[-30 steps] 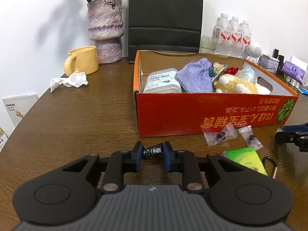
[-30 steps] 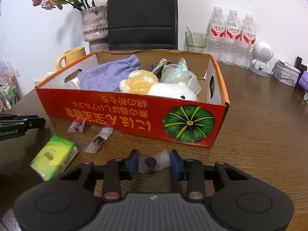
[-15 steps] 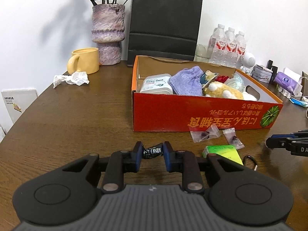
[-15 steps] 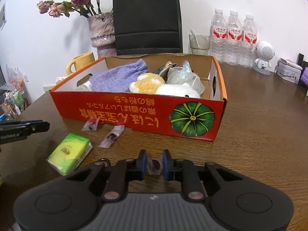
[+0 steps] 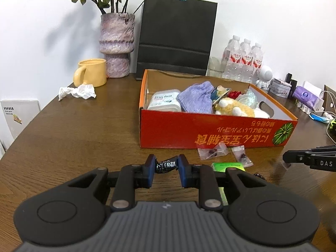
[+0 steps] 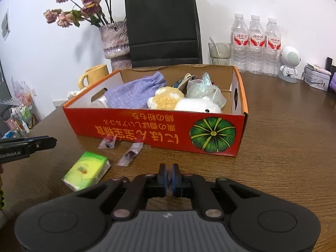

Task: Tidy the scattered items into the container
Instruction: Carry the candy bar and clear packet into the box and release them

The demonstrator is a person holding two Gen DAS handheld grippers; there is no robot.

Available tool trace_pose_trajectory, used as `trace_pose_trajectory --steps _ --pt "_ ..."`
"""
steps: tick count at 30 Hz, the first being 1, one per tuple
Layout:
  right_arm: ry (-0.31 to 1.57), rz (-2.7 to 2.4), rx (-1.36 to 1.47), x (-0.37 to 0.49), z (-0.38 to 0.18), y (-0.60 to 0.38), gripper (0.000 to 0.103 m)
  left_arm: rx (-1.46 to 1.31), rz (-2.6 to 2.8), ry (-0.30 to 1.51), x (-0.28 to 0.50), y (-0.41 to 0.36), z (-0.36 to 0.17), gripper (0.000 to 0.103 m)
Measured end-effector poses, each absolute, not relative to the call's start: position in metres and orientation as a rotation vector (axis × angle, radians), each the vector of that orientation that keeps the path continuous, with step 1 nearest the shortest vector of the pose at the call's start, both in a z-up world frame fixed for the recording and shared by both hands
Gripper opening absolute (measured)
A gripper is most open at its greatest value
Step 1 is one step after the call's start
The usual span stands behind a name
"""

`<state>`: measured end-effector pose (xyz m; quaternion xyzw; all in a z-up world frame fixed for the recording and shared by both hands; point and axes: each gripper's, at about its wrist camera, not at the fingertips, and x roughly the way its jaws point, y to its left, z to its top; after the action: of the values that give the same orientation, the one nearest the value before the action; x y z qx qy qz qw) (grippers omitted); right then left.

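Note:
My left gripper (image 5: 167, 166) is shut on a black-wrapped candy (image 5: 166, 164), held above the table in front of the red cardboard box (image 5: 210, 132). The box holds a purple cloth, a plush toy and a wipes pack. The jaws of my right gripper (image 6: 169, 175) are closing, pads almost together on a clear-wrapped candy that they nearly hide. It sits low in front of the box (image 6: 147, 130). Two more clear-wrapped candies (image 6: 108, 143) (image 6: 130, 154) and a green tissue pack (image 6: 86, 170) lie on the table by the box's front wall.
A yellow mug (image 5: 90, 75), crumpled tissue (image 5: 77, 91), vase (image 5: 116, 46) and black paper bag (image 5: 176, 35) stand behind the box. Water bottles (image 6: 255, 44), a glass and a small white figure (image 6: 289, 63) are at the back right. Cables and small boxes line the right edge.
My right gripper's jaws closed from wide apart onto the clear-wrapped candy. My left gripper drew up and back from the box, still gripping the black candy.

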<state>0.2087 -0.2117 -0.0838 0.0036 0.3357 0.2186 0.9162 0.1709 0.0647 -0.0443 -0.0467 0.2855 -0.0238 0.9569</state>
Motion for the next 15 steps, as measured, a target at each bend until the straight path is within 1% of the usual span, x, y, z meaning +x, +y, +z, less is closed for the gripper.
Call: trace_pose_trajectory --steps 4,10,15 --pt "0.676 0.476 0.047 0.208 -0.073 -0.216 0.004 -0.092 -0.064 0.551 0.167 0.061 -0.033 0.024" --pt "0.611 0.514 0.095 0.213 -0.043 -0.222 0.004 -0.073 -0.1 0.458 0.167 0.053 -0.001 0.024" --pt "0.546 0.53 0.089 0.227 -0.015 -0.219 0.004 -0.063 -0.123 0.413 0.186 0.047 0.024 0.024"
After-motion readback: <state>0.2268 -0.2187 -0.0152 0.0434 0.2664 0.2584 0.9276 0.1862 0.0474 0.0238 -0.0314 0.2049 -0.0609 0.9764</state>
